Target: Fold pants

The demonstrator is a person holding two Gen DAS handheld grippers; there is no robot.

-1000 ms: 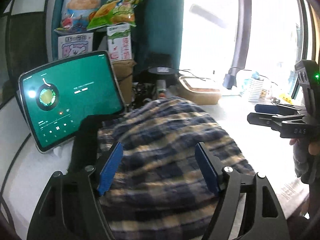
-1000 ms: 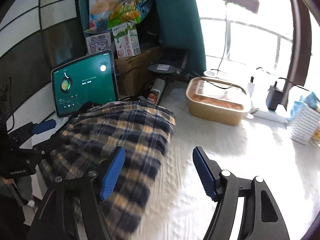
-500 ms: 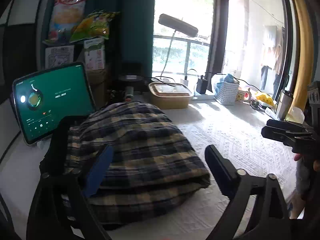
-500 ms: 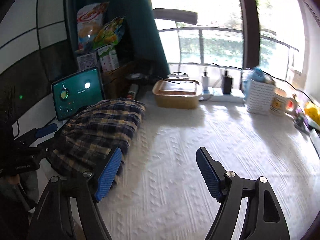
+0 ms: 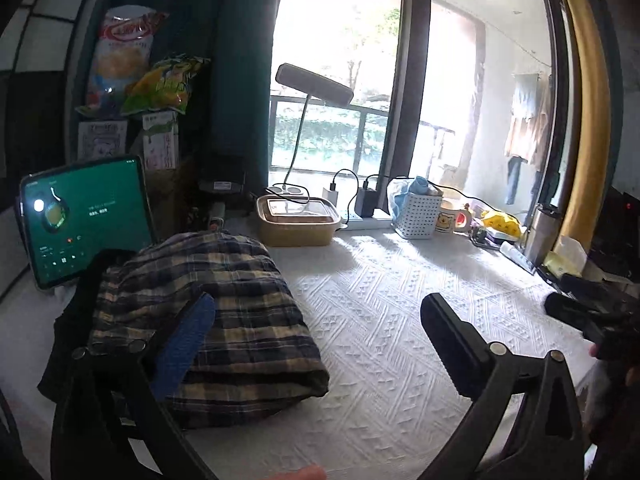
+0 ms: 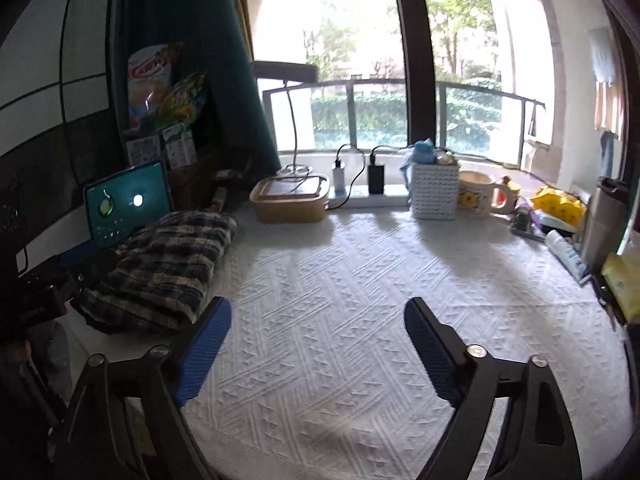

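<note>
1. Both hand-held grippers have drawn back from the plaid pants [image 5: 208, 312], which a second ago filled the left wrist view; their jaws have just been opening, with nothing between them.
2. Left hand-held gripper [image 5: 320, 332] gapes wide and tilts slightly down, its blue pad overlapping the bundle at 9 o'clock.
3. Right hand-held gripper [image 6: 318, 348] is spread wide over bare worktop [image 6: 360, 272].
4. Folded into a soft, rounded checked bundle, the pants lie at 10 o'clock beside a glowing tablet [image 6: 128, 204].
5. White cloth with woven zigzag ridges covers the worktop.
6. Dark fabric under the bundle is hard to identify.
</note>
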